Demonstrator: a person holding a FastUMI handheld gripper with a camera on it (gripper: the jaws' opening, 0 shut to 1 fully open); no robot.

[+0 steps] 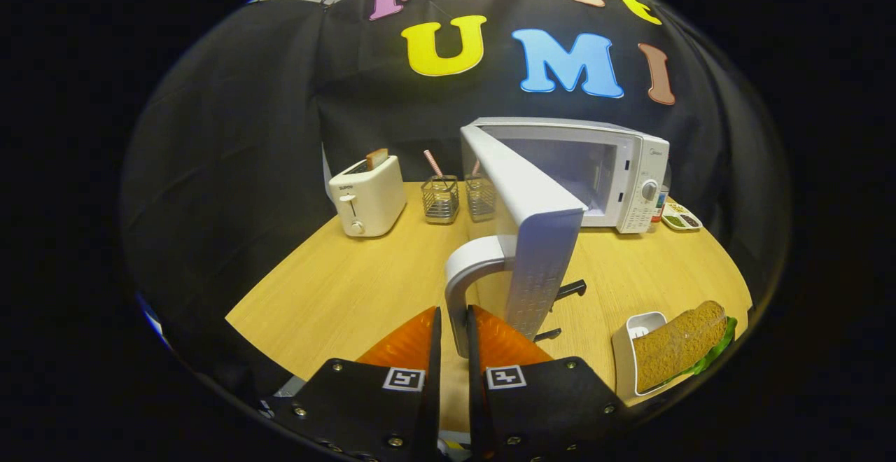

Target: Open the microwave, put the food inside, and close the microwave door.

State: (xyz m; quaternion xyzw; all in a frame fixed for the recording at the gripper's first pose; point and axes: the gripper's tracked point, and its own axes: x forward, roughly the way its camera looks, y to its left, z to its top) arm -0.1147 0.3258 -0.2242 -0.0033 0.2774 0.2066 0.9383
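A white microwave (616, 175) stands at the back of the wooden table (336, 287), and its door (532, 238) is swung wide open toward me. The door's curved handle (465, 273) runs down between my fingers, and my gripper (453, 322) is shut on its lower end. The cavity behind the door looks bare. A sandwich of brown bread and lettuce (682, 343) lies on a white tray (626, 350) near the table's front edge, to the right of my fingers.
A white toaster (367, 196) with a slice in it stands at the back left. Two wire holders (441, 199) with a striped straw sit between toaster and microwave. A small sauce dish (681, 218) lies right of the microwave.
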